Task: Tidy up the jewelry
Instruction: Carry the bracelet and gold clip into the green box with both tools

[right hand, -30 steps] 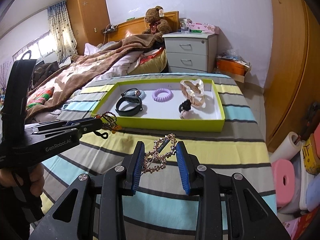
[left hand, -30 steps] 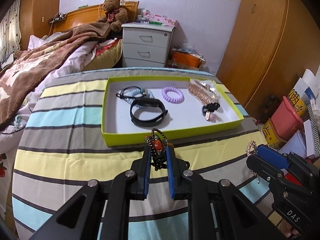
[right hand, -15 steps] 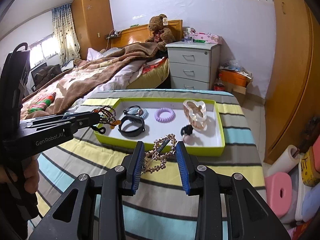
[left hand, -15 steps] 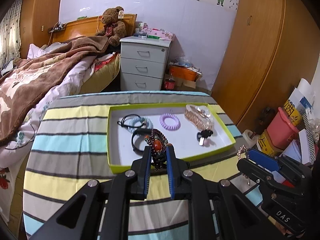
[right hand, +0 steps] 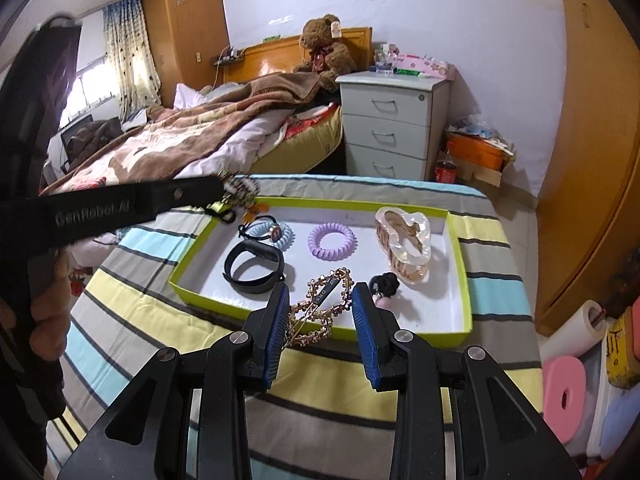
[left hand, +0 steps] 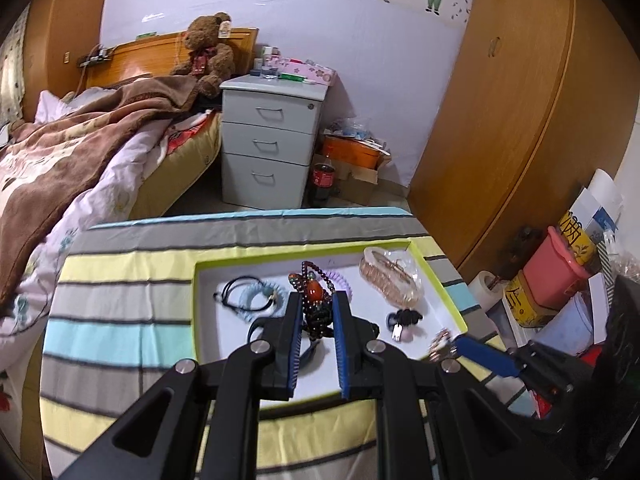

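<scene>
Five pieces are already laid in the green-rimmed tray (right hand: 464,280) at the centre of the right wrist frame: a black band (right hand: 254,266) at lower left of its floor, a pale blue coil tie with a black cord (right hand: 276,234) above it, a purple coil tie (right hand: 331,241) at centre, a clear pinkish clip (right hand: 404,246) at upper right, and a small black-knotted charm (right hand: 385,283) below that clip. Two pieces are seen to be outstanding, so the task is judged to be well advanced but unfinished. In the left wrist frame, the left gripper (left hand: 316,312) is clenched on a dark beaded bracelet with an orange bead (left hand: 314,294), held at frame centre above the tray floor. In the right wrist frame, the right gripper (right hand: 320,306) is closed on a gold-toned chain clip (right hand: 320,308), held at lower centre over the tray's near rim, just left of the charm. Whether either held piece touches the tray cannot be told. The remaining work is judged to be the setting down and release of both pieces on bare floor, of which the lower right part of the tray offers the most.
</scene>
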Demonstrator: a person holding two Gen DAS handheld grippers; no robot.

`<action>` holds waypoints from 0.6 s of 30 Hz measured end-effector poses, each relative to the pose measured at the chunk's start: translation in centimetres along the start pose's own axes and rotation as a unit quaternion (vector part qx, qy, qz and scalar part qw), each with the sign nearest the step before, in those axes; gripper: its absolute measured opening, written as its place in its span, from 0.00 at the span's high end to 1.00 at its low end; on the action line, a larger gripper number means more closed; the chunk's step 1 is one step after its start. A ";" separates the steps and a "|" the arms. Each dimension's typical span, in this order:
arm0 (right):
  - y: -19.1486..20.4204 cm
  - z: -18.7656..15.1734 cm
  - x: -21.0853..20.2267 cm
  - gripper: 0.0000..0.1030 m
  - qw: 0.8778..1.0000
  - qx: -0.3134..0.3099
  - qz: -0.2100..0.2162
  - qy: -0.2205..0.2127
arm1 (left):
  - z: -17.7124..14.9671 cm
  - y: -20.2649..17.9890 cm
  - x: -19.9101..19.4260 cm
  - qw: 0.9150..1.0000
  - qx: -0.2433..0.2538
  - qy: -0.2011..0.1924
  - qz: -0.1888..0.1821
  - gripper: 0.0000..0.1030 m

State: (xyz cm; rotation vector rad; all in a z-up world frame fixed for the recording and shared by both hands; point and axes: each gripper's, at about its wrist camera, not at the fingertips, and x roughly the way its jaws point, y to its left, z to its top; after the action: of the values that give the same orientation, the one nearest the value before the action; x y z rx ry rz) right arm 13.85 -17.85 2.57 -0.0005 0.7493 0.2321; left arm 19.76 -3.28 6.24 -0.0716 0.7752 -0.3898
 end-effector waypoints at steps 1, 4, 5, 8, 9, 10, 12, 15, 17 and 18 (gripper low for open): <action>0.0 0.1 0.5 0.67 1.000 0.000 0.002 0.003 | 0.3 0.1 0.6 1.000 -0.003 0.003 -0.001 0.85; 0.0 0.2 1.8 0.67 1.000 -0.003 0.008 0.012 | 0.9 0.0 2.1 1.000 -0.002 0.012 -0.007 0.85; 0.0 0.2 2.1 0.67 1.000 -0.005 0.008 0.014 | 1.1 0.0 2.7 1.000 0.000 0.016 -0.008 0.85; -0.3 0.3 3.3 0.67 1.000 -0.005 0.007 0.024 | 1.5 0.0 4.1 1.000 0.001 0.027 -0.013 0.85; -0.4 0.4 3.8 0.67 1.000 -0.004 0.007 0.028 | 1.6 -0.1 4.5 0.999 0.005 0.030 -0.016 0.85; -0.5 0.4 4.2 0.67 0.999 -0.003 0.007 0.031 | 1.7 -0.1 4.9 0.999 0.008 0.032 -0.019 0.85; -0.5 0.5 4.8 0.67 0.999 -0.003 0.009 0.035 | 1.9 -0.2 5.7 0.999 0.011 0.038 -0.021 0.85; -0.6 0.6 5.8 0.67 0.999 -0.003 0.013 0.043 | 2.2 -0.2 7.2 0.998 0.015 0.051 -0.025 0.85; -0.6 0.6 6.2 0.67 0.999 -0.004 0.014 0.046 | 2.2 -0.1 8.1 0.998 0.013 0.058 -0.029 0.85; -0.6 0.6 6.3 0.67 0.999 -0.005 0.014 0.047 | 2.2 -0.1 8.5 0.998 0.014 0.061 -0.030 0.85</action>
State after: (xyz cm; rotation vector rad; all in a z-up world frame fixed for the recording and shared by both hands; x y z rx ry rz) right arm 18.83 -17.04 -1.32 -0.0102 0.8424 0.2649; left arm 26.76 -6.71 2.16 -0.0459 0.8904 -0.4657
